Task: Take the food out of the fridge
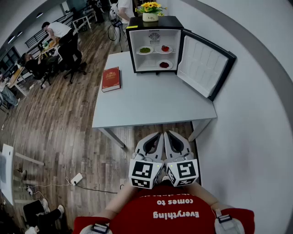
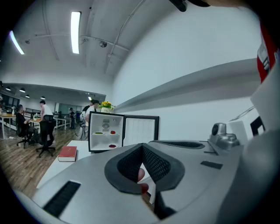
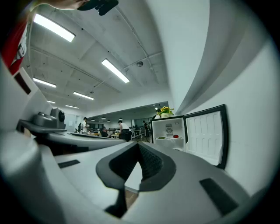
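The food sits inside the fridge (image 1: 154, 37) on 3 white plates. A plate of green food (image 1: 145, 50) and a plate of red food (image 1: 165, 48) stand side by side on the upper shelf, the green one to the left. A plate of dark red food (image 1: 164, 65) rests on the lower level, toward the right. The fridge is a small black box with a white interior, and its door (image 1: 201, 64) is swung wide to the right. A pot of yellow flowers (image 1: 150, 9) stands on its top.

The fridge stands at the far end of a white desk (image 1: 151, 103), close to a pale wall on the right. A red book (image 1: 111, 79) lies flat on the desk's left part, near the fridge's front left corner but apart from it.

The 2 tools are held close to the person's red shirt (image 1: 174, 212), short of the desk's near edge and over the wooden floor (image 1: 59, 123), well apart from the fridge. The left tool (image 1: 160, 135) and the right tool (image 1: 168, 133) lie side by side, almost touching, both aimed toward the fridge. Each has its jaws together at the tips, with nothing gripped.

At the far left, people (image 1: 57, 31) sit and stand among other furniture.
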A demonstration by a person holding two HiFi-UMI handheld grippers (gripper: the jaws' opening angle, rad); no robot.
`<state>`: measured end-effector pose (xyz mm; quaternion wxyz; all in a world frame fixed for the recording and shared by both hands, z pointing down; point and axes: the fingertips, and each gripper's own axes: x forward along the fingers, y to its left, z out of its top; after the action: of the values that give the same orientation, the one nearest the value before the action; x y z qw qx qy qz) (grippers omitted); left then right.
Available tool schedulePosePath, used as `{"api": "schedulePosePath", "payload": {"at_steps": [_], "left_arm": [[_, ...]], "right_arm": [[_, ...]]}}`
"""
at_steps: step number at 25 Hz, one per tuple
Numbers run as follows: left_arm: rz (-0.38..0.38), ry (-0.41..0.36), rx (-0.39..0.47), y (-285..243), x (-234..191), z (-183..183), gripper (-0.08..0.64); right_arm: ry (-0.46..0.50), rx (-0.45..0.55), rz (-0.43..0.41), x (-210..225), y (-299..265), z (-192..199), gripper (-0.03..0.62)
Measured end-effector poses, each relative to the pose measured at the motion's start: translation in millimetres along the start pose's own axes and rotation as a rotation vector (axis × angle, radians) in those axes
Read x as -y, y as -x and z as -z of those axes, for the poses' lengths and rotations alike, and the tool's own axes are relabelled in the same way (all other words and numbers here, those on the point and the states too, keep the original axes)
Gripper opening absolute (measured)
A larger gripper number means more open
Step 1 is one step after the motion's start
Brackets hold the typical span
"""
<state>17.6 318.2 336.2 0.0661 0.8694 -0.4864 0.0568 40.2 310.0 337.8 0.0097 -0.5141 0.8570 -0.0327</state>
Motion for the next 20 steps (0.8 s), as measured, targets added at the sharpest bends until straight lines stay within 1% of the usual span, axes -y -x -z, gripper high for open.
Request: {"api": "schedulePosePath", "payload": {"at_steps": [5, 14, 17, 20], "left_arm": [[-0.007, -0.004, -0.001, -20, 4, 0, 0.002], [-0.025, -0.001, -0.004, -51, 26, 6, 0.002], [-0.047, 0.003, -0.019, -63, 28, 12, 0.002], [-0.065, 0.004, -0.047, -75, 21, 18, 0.002]], "right_arm": [[-0.002, 0.003, -0.006, 19, -7, 1, 0.012], [-0.006, 0.002, -0.018, 57, -2, 7, 0.012], [-0.025, -0.027, -0.038, 69, -6, 18, 0.013], [-0.048, -0.053, -0.053, 75, -18, 26, 0.012]]}}
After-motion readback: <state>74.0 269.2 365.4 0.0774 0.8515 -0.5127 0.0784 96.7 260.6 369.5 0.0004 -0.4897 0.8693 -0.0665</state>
